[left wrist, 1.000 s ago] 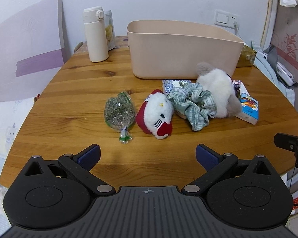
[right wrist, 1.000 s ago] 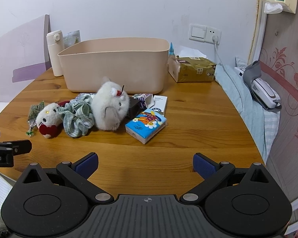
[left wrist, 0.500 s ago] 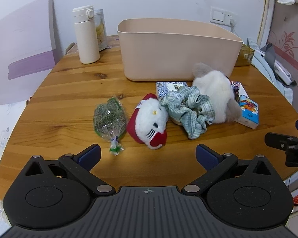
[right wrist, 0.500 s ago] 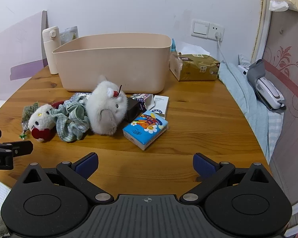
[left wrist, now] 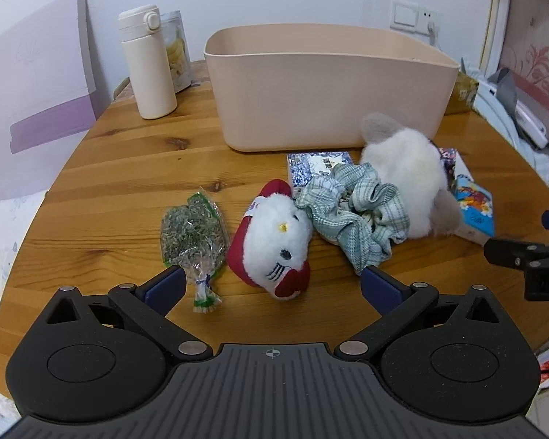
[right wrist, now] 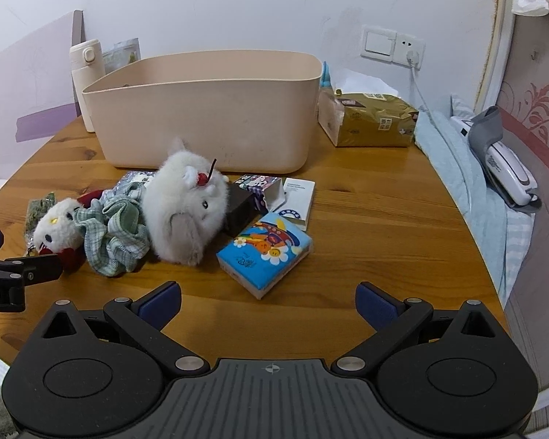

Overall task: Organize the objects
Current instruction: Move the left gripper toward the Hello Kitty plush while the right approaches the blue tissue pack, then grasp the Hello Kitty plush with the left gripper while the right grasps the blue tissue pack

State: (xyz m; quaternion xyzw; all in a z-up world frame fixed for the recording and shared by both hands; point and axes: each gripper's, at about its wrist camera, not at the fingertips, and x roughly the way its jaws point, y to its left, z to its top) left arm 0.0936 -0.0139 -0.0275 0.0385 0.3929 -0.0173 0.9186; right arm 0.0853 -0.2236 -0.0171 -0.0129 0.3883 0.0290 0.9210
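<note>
A beige bin (left wrist: pixel 325 87) stands at the back of the round wooden table (left wrist: pixel 128 168); it also shows in the right wrist view (right wrist: pixel 208 109). In front of it lie a bag of dried herbs (left wrist: pixel 193 236), a red-and-white cat plush (left wrist: pixel 274 241), a green plaid scrunchie (left wrist: pixel 355 216), a white fluffy plush (right wrist: pixel 185 201), a colourful tissue pack (right wrist: pixel 265 254) and small boxes (right wrist: pixel 263 190). My left gripper (left wrist: pixel 272 285) is open, just short of the cat plush. My right gripper (right wrist: pixel 267 300) is open, just short of the tissue pack.
A white flask (left wrist: pixel 148 62) and a snack pouch (left wrist: pixel 177 55) stand at the back left. A gold tissue package (right wrist: pixel 369 120) sits right of the bin. A bed with a grey-and-white device (right wrist: pixel 505 161) lies beyond the table's right edge.
Both grippers have moved forward toward the objects; the cat plush and the tissue pack now lie closer to the open fingers. Nothing on the table has moved.
</note>
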